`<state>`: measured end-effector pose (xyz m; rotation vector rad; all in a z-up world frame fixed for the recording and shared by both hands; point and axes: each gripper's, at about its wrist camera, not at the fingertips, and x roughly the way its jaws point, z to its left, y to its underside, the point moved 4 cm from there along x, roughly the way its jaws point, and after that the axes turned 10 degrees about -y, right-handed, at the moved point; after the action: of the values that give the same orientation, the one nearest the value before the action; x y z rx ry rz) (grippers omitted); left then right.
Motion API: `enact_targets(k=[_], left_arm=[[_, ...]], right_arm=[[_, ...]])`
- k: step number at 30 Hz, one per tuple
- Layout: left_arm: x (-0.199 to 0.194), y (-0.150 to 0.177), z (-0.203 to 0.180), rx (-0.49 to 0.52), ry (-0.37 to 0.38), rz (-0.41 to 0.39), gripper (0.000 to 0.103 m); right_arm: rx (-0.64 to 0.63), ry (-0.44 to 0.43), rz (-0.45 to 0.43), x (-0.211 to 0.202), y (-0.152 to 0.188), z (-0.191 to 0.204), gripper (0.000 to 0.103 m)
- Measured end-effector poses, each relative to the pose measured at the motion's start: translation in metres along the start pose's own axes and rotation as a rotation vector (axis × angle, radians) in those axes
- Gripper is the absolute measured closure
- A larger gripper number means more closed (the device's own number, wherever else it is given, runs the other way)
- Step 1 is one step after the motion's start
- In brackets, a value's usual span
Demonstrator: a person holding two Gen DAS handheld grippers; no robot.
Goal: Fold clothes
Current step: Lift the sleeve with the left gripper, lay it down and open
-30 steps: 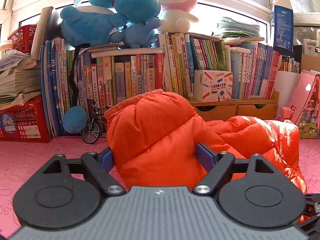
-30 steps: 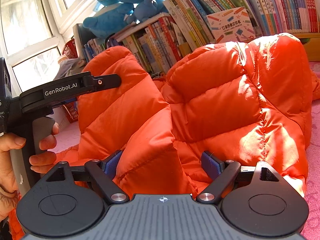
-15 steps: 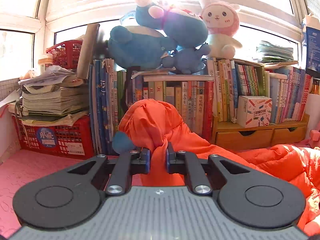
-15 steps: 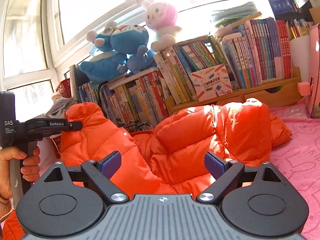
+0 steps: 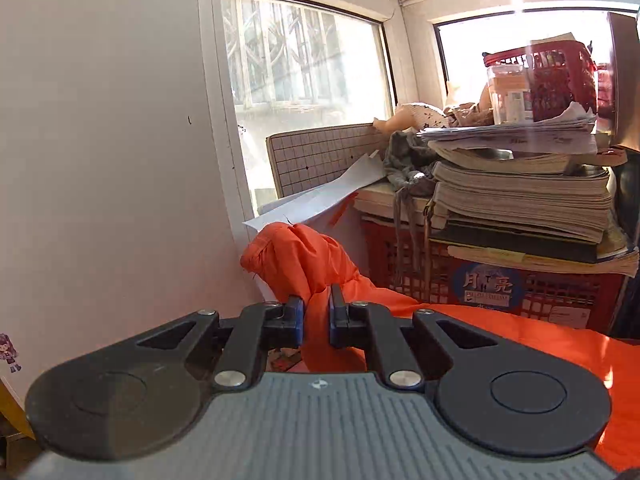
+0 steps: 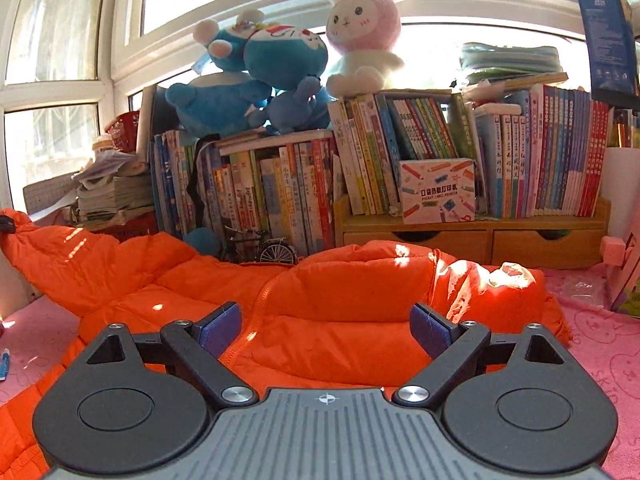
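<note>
An orange puffer jacket (image 6: 332,308) lies spread over the pink table cover. My left gripper (image 5: 316,316) is shut on the end of one sleeve (image 5: 298,258), whose cuff bunches up past the blue pads, close to the white wall. In the right wrist view that sleeve (image 6: 60,256) stretches out to the far left. My right gripper (image 6: 326,326) hovers open above the jacket's body, its blue pads wide apart with the fabric lying below them, not pinched.
A red crate (image 5: 500,284) under stacked papers (image 5: 520,196) stands beside the sleeve end, below a window. Along the back run a row of books (image 6: 360,172), plush toys (image 6: 280,68) and a wooden drawer shelf (image 6: 472,240). Pink cover (image 6: 600,352) shows at right.
My left gripper closed on the sleeve and swung left toward the wall, pulling the sleeve out straight. The right gripper widened and rose off the jacket, which now lies flatter.
</note>
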<state>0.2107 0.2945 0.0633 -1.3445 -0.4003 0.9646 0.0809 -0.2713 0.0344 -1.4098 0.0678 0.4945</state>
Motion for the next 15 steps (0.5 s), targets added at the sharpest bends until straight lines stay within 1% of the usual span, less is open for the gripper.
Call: enact_targets(k=[3, 6, 11, 14, 15], left_arm=[[0.029, 0.021, 0.007, 0.027, -0.048, 0.058, 0.092], [0.046, 0.043, 0.008, 0.056, -0.051, 0.118, 0.092], [0.061, 0.071, 0.007, 0.132, -0.054, 0.175, 0.091], [0.070, 0.080, 0.000, 0.181, -0.046, 0.265, 0.084], [0.069, 0.081, -0.002, 0.195, -0.046, 0.277, 0.081]], right_arm=[[-0.020, 0.009, 0.052, 0.014, 0.004, 0.008, 0.012], [-0.059, 0.016, 0.101, 0.029, 0.011, 0.018, 0.012], [-0.094, -0.003, 0.181, 0.054, 0.027, 0.036, 0.011], [-0.104, -0.019, 0.231, 0.064, 0.039, 0.044, 0.012], [-0.103, -0.027, 0.248, 0.067, 0.043, 0.046, 0.012]])
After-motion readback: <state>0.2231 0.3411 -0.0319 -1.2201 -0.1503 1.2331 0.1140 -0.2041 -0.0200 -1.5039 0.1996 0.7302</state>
